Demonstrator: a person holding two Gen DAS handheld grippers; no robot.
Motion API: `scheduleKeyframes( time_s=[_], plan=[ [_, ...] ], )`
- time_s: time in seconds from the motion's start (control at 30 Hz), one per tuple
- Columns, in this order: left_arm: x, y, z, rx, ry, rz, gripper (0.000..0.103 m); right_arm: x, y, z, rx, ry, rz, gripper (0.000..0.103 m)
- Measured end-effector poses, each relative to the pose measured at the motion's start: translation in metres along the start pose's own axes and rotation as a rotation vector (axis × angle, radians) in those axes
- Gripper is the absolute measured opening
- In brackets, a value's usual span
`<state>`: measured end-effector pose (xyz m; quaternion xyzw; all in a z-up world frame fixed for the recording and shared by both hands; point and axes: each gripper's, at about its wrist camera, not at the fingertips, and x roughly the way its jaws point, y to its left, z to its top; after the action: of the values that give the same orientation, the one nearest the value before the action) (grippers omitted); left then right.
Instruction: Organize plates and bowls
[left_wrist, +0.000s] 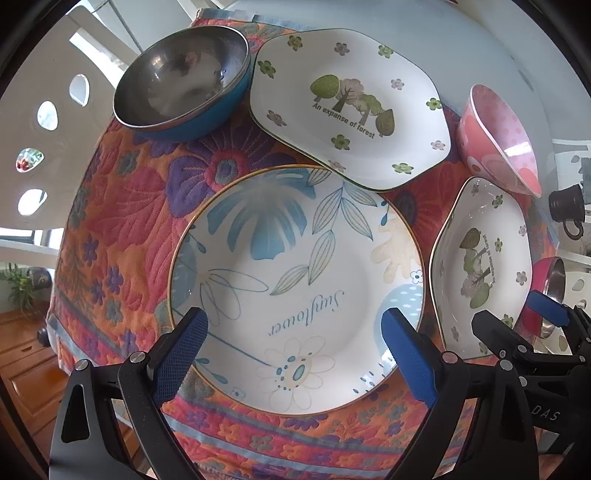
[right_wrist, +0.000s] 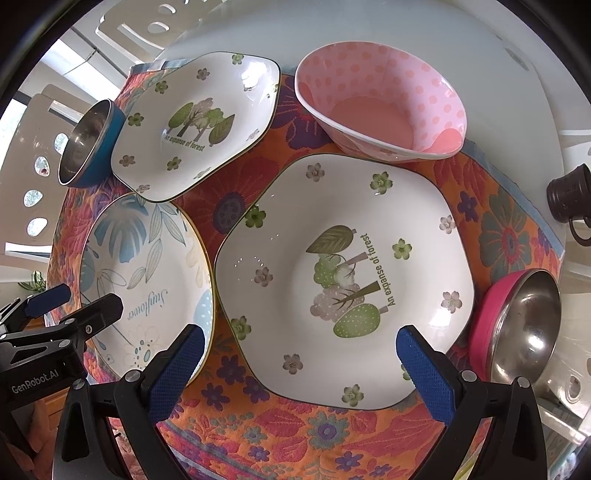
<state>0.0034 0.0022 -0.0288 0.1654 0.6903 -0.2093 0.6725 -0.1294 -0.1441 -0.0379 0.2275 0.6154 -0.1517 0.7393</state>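
Observation:
My left gripper (left_wrist: 295, 350) is open and empty above the near part of the round "Sunflower" plate (left_wrist: 295, 288), which also shows in the right wrist view (right_wrist: 147, 280). My right gripper (right_wrist: 299, 365) is open and empty above the near edge of a white forest plate (right_wrist: 343, 277), also seen in the left wrist view (left_wrist: 480, 273). A second forest plate (left_wrist: 351, 103) (right_wrist: 192, 125) lies at the back. A blue steel bowl (left_wrist: 181, 81) (right_wrist: 88, 144), a pink dotted bowl (left_wrist: 498, 136) (right_wrist: 380, 99) and a pink steel bowl (right_wrist: 524, 328) (left_wrist: 546, 295) stand around them.
All dishes sit on a floral orange quilted mat (right_wrist: 288, 435) (left_wrist: 122, 206) on a white round table (right_wrist: 509, 74). A dark small mug (right_wrist: 569, 203) (left_wrist: 567, 210) stands at the right of the table. White chairs with oval holes (left_wrist: 48, 114) are at the left.

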Motion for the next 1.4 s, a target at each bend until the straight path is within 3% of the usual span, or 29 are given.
scheduleKeyframes(
  time_s=[0.4, 1.4],
  plan=[
    [0.000, -0.001, 0.003, 0.018, -0.003, -0.034, 0.094, 0.000, 0.003, 0.001, -0.002, 0.007, -0.007, 0.103],
    [0.013, 0.007, 0.006, 0.017, 0.008, -0.019, 0.094, 0.002, 0.013, 0.001, -0.002, 0.025, 0.005, 0.103]
  ],
)
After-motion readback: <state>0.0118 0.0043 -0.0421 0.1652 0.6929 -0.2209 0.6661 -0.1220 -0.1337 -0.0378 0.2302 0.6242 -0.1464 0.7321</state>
